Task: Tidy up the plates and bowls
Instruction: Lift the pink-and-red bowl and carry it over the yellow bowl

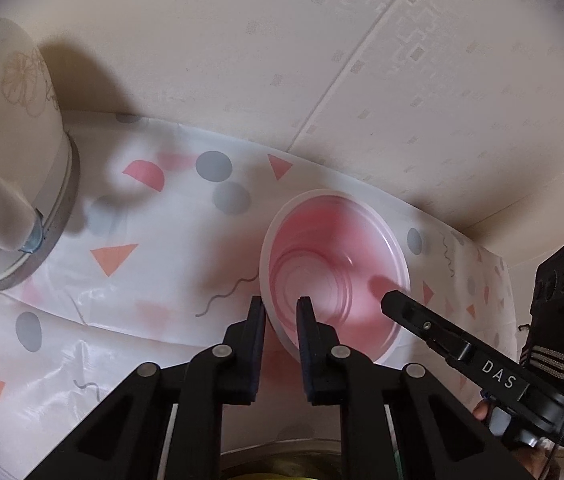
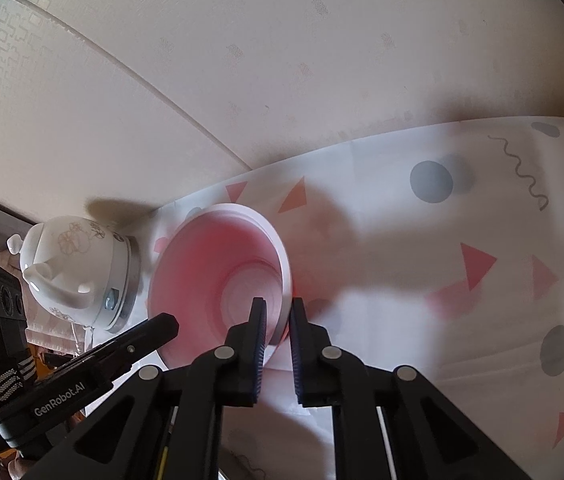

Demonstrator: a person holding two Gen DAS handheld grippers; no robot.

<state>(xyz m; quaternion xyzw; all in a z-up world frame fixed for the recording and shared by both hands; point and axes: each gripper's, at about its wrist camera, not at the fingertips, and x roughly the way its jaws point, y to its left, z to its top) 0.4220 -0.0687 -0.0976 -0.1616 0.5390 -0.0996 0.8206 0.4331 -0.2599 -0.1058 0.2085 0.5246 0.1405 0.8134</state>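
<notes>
1. My left tool [image 1: 282,306] points steeply down at the desk [image 1: 154,280], and its two black fingers [image 1: 256,320] are clamped on the near rim of the pink bowl [image 1: 334,264], one outside the wall and one inside.
2. My right tool [image 2: 276,312] is clamped on the same pink bowl [image 2: 210,264] at the opposite edge, with its left finger inside the bowl and its right finger against the outer wall.
3. In the left wrist view the right tool [image 1: 392,300] reaches in from the right, its tip over the bowl's rim.
4. In the right wrist view the left tool [image 2: 166,326] comes in from the lower left and meets the bowl's near edge.
5. The bowl is translucent pink with a paler, thicker rim, and faint rings show on its bottom. It sits near the back edge of the desk, close to the wall [image 1: 242,60]. I cannot tell whether it rests on the desk or is lifted.
6. The desk is covered by a white cloth [image 2: 462,240] printed with grey dots, pink triangles and squiggles.
7. A white kettle [image 2: 78,264] with a drawn flower pattern stands on a grey base to the left of the bowl, near it but apart.
8. The kettle [image 1: 10,140] fills the left edge of the left wrist view.
9. The wall behind is pale cream with a faint square pattern.
</notes>
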